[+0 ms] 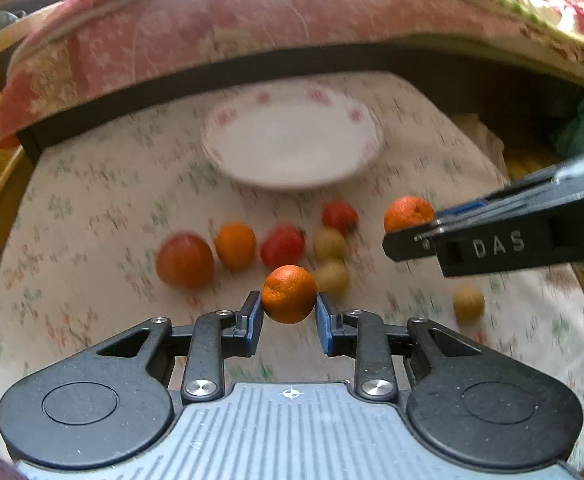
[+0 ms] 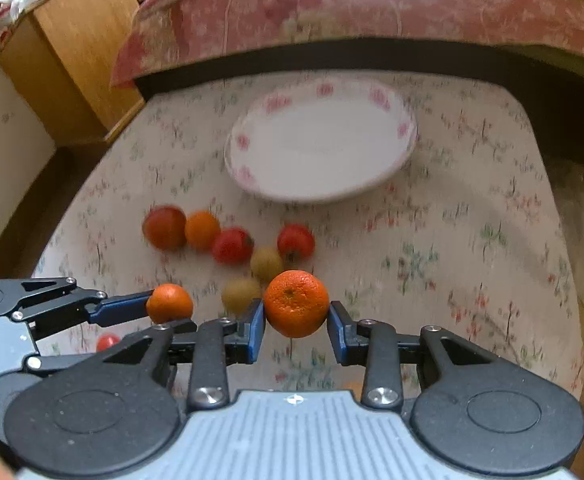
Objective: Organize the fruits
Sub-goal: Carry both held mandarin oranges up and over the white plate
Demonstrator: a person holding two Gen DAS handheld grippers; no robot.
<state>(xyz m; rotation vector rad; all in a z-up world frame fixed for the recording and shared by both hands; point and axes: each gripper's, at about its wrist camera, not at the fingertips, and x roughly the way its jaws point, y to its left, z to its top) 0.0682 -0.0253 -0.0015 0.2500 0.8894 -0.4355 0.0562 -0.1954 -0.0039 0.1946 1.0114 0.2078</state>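
My left gripper (image 1: 288, 312) is shut on a small orange (image 1: 289, 294) and holds it above the table. My right gripper (image 2: 296, 320) is shut on a larger orange (image 2: 296, 303), also held up. In the left wrist view the right gripper (image 1: 409, 236) comes in from the right with its orange (image 1: 407, 212). In the right wrist view the left gripper (image 2: 160, 312) comes in from the left with its orange (image 2: 169, 303). A white plate with pink flowers (image 1: 228, 120) (image 2: 401, 128) lies empty beyond the fruit.
Several fruits lie on the floral tablecloth (image 2: 451, 240): a reddish apple (image 2: 164, 227), an orange (image 2: 202, 230), two red fruits (image 2: 232, 245) (image 2: 295, 241), brown round ones (image 2: 266, 263) (image 2: 240, 294). One brown fruit (image 1: 468, 303) lies apart. A bed (image 1: 212, 40) stands behind, a wooden cabinet (image 2: 72, 60) left.
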